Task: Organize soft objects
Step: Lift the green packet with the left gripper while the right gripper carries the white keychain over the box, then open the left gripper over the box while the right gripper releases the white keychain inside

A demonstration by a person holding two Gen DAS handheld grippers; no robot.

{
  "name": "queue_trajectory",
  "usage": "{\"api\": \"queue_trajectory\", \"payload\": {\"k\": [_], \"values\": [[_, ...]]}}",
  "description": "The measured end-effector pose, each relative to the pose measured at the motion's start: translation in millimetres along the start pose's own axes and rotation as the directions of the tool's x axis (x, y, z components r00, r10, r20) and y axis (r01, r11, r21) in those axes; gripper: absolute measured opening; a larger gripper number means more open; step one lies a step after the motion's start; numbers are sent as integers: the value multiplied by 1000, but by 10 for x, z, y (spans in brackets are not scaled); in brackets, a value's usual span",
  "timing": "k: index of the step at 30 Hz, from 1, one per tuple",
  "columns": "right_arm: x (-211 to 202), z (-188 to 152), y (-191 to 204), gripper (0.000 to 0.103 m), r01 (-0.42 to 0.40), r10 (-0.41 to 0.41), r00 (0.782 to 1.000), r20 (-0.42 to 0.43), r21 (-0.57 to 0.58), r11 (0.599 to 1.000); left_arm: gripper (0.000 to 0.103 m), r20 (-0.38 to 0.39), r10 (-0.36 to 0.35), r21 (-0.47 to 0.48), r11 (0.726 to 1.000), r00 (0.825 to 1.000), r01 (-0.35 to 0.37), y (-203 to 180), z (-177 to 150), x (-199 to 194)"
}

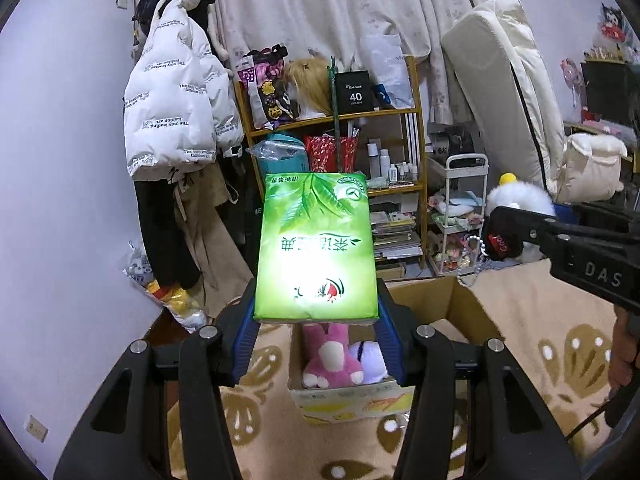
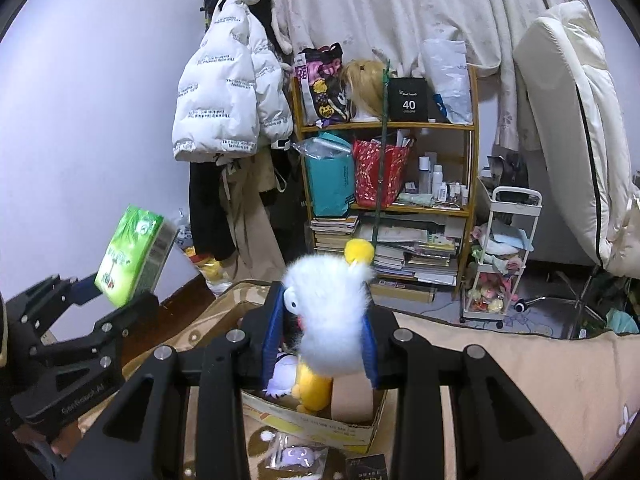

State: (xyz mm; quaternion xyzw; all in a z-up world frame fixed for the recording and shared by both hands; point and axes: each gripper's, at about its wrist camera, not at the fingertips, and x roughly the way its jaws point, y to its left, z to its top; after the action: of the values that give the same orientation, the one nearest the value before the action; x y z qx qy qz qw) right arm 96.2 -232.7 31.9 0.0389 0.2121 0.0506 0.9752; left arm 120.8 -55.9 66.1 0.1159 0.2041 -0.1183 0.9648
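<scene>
A green tissue pack (image 1: 316,248) is clamped between the blue pads of my left gripper (image 1: 316,300), held up above an open cardboard box (image 1: 452,300). A pink plush (image 1: 332,356) and a pale purple one (image 1: 370,360) lie in the box. My right gripper (image 2: 326,320) is shut on a fluffy white plush (image 2: 328,304) with a yellow pompom and yellow feet, over the same box (image 2: 320,428). From the right wrist view the left gripper (image 2: 116,292) and its tissue pack (image 2: 132,256) show at the left. In the left wrist view the right gripper (image 1: 504,224) and the white plush (image 1: 524,200) are at the right.
The box sits on a beige patterned blanket (image 1: 540,320). A wrapped purple item (image 2: 294,456) and a dark packet (image 2: 366,466) lie in front of it. Behind stand a wooden shelf (image 2: 472,160), a white cart (image 2: 500,260), hanging coats (image 2: 224,100) and a leaning mattress (image 2: 576,120).
</scene>
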Motion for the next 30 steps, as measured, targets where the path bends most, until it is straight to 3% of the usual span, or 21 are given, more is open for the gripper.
{"api": "queue_trajectory", "payload": {"k": [6,14,30], "values": [[179,-160,-8,36,-19,19,1000,-20,20,1000,52,-50,-3,7,1000,999,4,-30,-186,231],[489,-452,-58,37,-23,28,993,-113,45,999,52,-128,-28,6,1000,991,29,-114,-413,501],[799,-705,-199,37,-15,31,976,-215,80,997,53,-233,-67,-34,998,970,61,-70,-605,841]]}}
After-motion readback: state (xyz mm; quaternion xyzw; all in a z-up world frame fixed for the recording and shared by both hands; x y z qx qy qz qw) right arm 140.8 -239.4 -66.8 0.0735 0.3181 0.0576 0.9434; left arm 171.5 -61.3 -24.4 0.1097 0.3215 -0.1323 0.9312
